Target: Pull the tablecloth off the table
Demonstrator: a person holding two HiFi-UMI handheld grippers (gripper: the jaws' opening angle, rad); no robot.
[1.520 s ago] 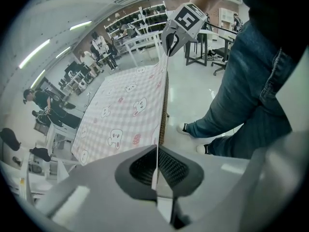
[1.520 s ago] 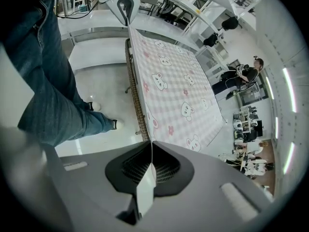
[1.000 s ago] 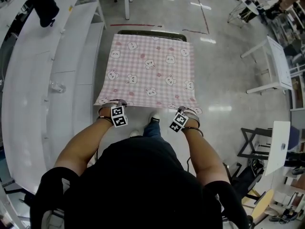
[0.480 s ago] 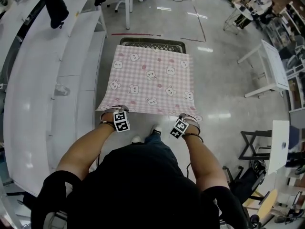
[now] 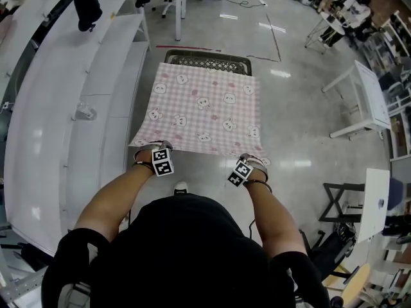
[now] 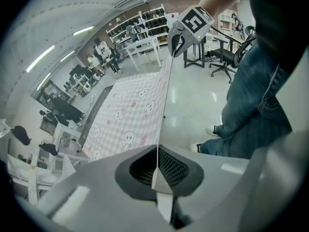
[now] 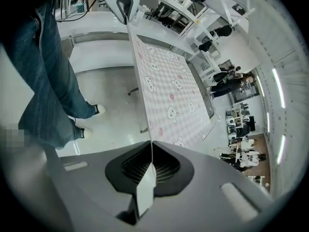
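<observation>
Tablecloth (image 5: 205, 108), pink check w/ bears, was spread flat, far part on the table (image 5: 207, 58), near edge held in the air. Left gripper (image 5: 151, 147) & right gripper (image 5: 255, 160) were both clamped tight on its near corners.

tablecloth (image 5: 202, 111): pink-and-white check, cartoon animal faces | state: spread out, pulled taut | place: covers most of table (image 5: 207, 61), near edge lifted past table's near edge | table: dark mesh top, far strip bare
</observation>
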